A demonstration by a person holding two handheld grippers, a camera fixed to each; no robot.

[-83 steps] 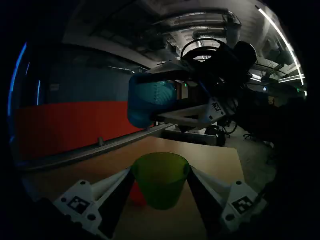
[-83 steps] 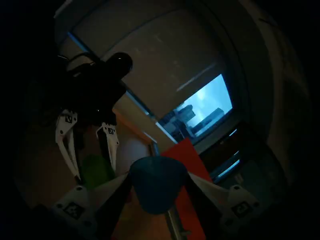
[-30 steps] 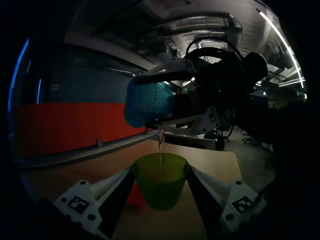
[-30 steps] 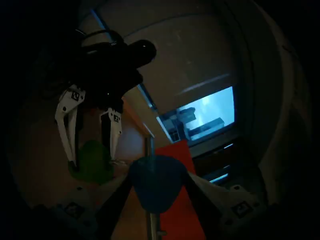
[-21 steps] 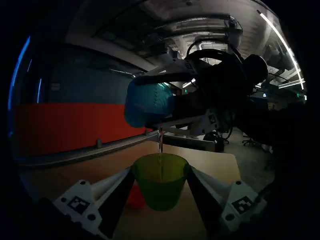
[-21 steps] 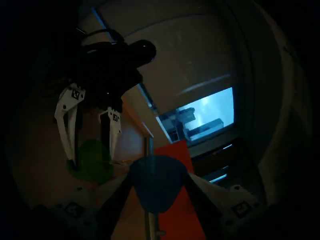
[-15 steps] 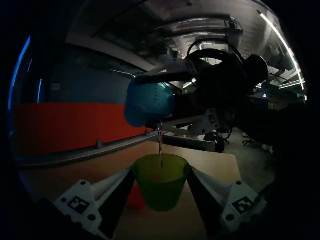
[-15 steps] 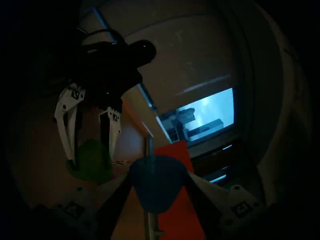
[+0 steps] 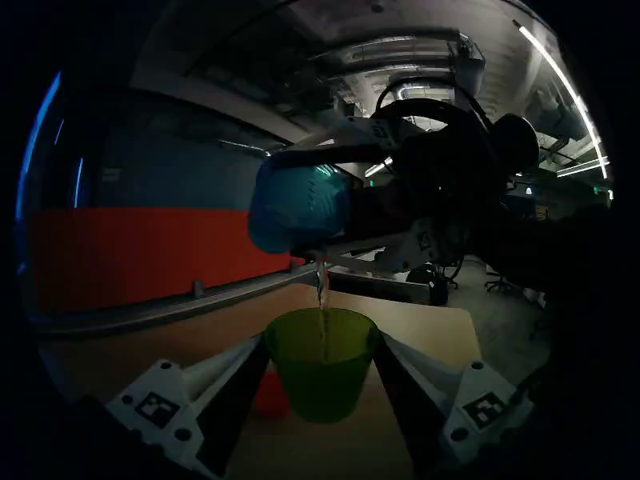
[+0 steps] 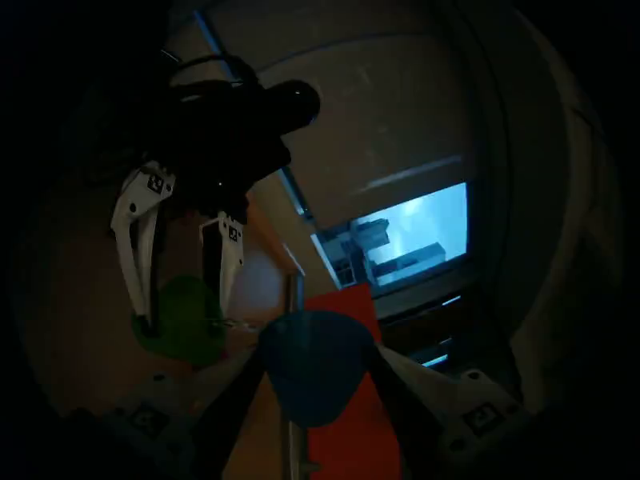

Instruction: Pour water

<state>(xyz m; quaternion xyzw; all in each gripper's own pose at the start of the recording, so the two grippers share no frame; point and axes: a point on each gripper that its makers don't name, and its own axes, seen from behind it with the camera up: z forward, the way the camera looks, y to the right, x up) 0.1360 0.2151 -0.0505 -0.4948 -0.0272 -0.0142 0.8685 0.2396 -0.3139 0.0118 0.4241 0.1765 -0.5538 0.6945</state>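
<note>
Blue cup (image 9: 296, 204) is clamped in the right gripper (image 10: 315, 352), tipped straight above the green cup (image 9: 322, 388) that's gripped by the left gripper (image 9: 321, 340), so the water stream (image 9: 321, 280) is dropped inside.

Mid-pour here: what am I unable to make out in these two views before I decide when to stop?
- Water level in the green cup: left gripper view, dim light and the tinted wall blur it.
- What remains in the blue cup: both views, its own wall hides the inside.
- Red object: left gripper view, mostly behind the green cup and the left tongs; cannot identify it.
</note>
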